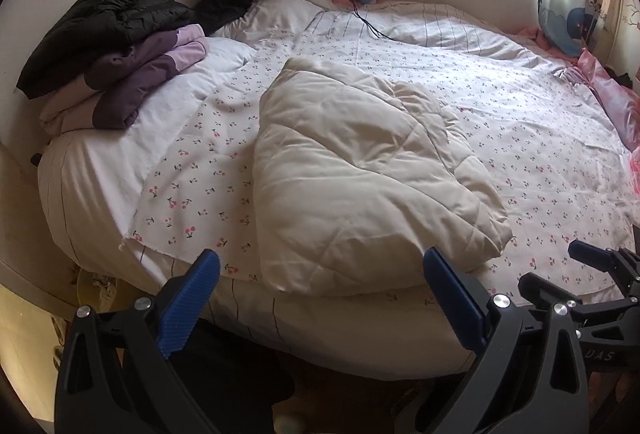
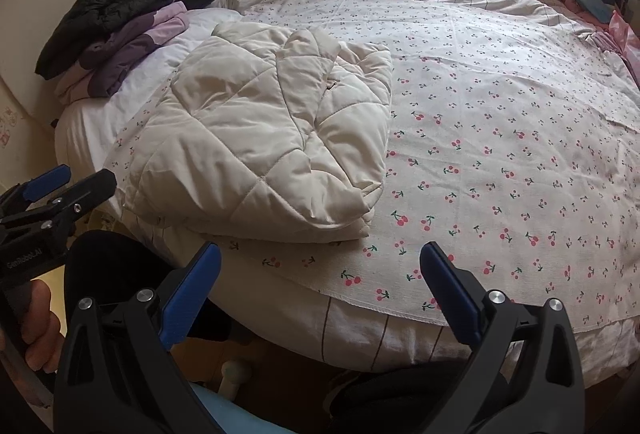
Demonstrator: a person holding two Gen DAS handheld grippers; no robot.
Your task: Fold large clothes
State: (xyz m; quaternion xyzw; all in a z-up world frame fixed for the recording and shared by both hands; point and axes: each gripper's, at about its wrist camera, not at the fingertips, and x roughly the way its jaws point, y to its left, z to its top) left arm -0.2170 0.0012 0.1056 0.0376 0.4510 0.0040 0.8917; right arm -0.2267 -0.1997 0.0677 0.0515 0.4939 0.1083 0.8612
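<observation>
One cream jacket (image 1: 360, 170) is seen folded on one bed (image 1: 540, 154). Two grippers are counted, left (image 1: 320, 298) and right (image 2: 320, 294), each with two blue pads. One pile (image 1: 116, 46) is stacked at the bed's corner, of one black coat and purple garments whose number cannot be told. Two curtains are seen.

Both wrist views overlook bed (image 1: 520, 138), near

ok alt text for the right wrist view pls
A folded cream quilted jacket lies on a cherry-print sheet near the bed's front edge. The open right gripper hovers just short of it, holding nothing; purple and black folded clothes are stacked behind.
</observation>
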